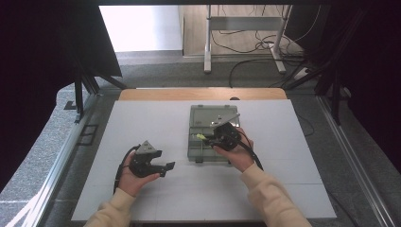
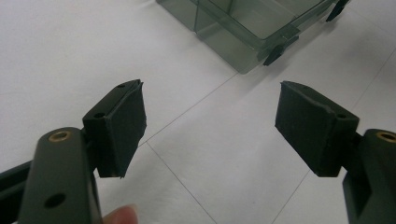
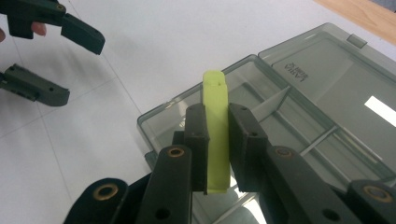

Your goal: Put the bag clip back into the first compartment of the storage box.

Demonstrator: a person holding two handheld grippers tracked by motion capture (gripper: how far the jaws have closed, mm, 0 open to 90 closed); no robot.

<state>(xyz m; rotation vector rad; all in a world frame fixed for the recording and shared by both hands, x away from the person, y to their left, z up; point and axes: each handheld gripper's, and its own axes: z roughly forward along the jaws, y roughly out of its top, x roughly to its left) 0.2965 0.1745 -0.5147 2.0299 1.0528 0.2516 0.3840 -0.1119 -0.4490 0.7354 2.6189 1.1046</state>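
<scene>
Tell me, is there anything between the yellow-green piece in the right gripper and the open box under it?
Nothing visible. The right gripper holds the yellow-green piece over the open grey box; the compartment below it looks clear. The left gripper waits aside, open.

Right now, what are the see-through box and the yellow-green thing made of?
The box looks like smoky grey plastic, glossy: you can see the table through its walls, and light glints on its lid. The yellow-green piece, pinched in the right gripper, looks like matte plastic: flat even colour, no shine. Hard or rubbery, I cannot tell.
</scene>
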